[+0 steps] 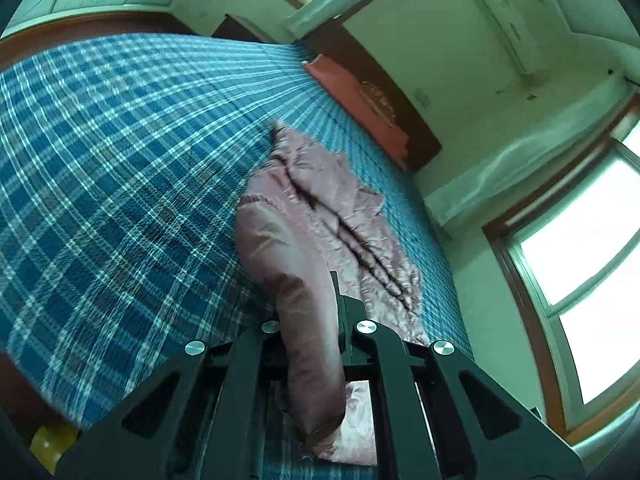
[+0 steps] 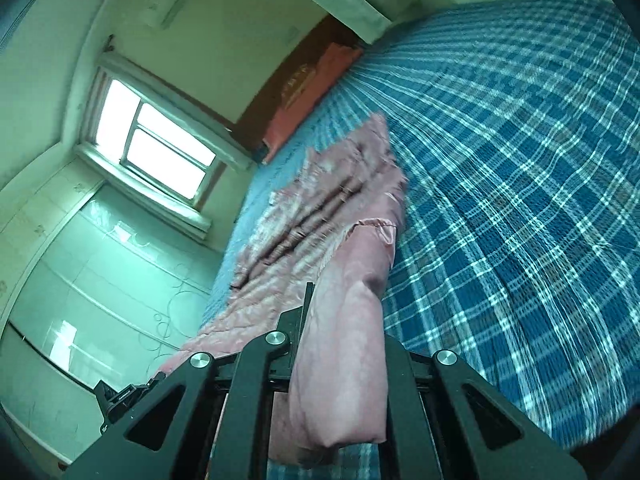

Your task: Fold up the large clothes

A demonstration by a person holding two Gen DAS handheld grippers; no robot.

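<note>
Left claw (image 1: 320, 312) clamped on pink garment (image 1: 320, 208) | right claw (image 2: 340, 320) clamped on same garment | garment stretches away from both claws, far end on plaid bed (image 1: 120, 160)

Pink garment (image 1: 320, 216) folds hide each tool's tips; the plaid bedspread (image 2: 520, 184) is motion-blurred.
</note>
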